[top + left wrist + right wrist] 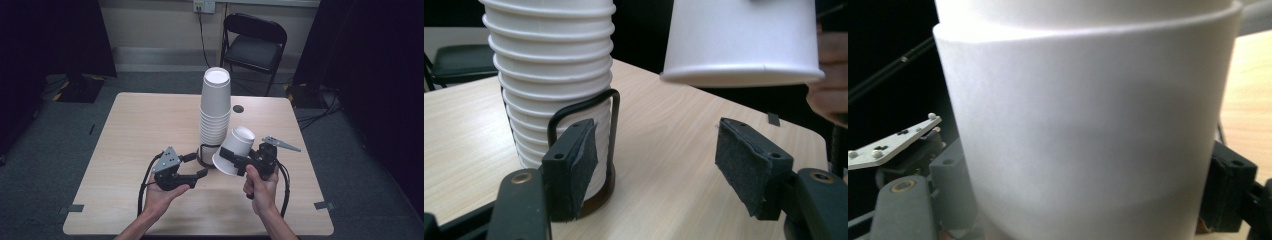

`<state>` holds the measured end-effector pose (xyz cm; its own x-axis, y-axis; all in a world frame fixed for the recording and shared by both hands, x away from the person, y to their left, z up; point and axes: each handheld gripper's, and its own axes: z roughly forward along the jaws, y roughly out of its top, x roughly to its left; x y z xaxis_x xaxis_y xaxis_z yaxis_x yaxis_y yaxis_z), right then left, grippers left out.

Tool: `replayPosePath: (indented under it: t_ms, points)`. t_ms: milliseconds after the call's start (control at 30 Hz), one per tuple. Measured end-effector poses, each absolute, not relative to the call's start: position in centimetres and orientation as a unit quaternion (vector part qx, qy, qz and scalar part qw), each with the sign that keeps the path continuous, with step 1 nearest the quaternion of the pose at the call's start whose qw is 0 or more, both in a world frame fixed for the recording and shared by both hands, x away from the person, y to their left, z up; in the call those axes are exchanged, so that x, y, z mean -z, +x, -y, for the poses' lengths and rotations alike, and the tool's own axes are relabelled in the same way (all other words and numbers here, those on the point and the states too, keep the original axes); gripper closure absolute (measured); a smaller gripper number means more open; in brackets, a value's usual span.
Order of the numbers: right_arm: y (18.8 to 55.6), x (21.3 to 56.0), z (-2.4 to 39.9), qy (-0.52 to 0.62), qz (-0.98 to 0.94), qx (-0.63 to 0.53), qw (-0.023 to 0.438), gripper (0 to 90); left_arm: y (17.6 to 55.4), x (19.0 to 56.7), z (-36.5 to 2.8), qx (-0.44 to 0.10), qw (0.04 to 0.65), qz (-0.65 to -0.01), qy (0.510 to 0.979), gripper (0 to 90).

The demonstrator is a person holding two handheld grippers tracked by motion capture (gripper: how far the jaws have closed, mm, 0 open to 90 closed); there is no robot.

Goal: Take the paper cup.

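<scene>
Paper cup stack: white cups nested upside down, standing in a dark wire holder on the light wood table. The stack rises just ahead of the left gripper and a little to that gripper's left. In the left gripper view, the near pad sits right beside the wire loop at the base of the stack; contact cannot be judged from this angle.

Left gripper: held in the person's left hand, jaws spread wide, nothing between them, bare tabletop in the gap.

Single paper cup: off the table, tilted, wide rim toward the person, closed base pointing up and away. It hangs above and ahead of the left gripper's far jaw, and just beside the stack's lower part.

Right gripper: held in the right hand, jaws clamped on either side of the single cup's wall. In the right gripper view, the cup body sits between the two dark jaws.

Beyond the table: a black folding chair against the wall.
</scene>
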<state>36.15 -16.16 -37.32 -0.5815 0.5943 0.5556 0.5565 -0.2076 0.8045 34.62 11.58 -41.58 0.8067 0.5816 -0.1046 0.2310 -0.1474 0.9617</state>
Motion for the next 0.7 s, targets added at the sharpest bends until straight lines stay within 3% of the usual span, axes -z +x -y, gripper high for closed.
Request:
replayPosePath:
  t_ms: [133,700]
  points:
    - [36.2,37.9,16.0,0.468,-0.617,-0.633,-0.009,16.7,34.2,41.7,-11.2,-0.174,0.594,-0.269,0.738,33.8]
    - [35.2,38.9,15.6,0.484,-0.593,-0.642,-0.043,16.7,33.9,42.6,-10.4,-0.172,0.616,-0.246,0.729,44.8]
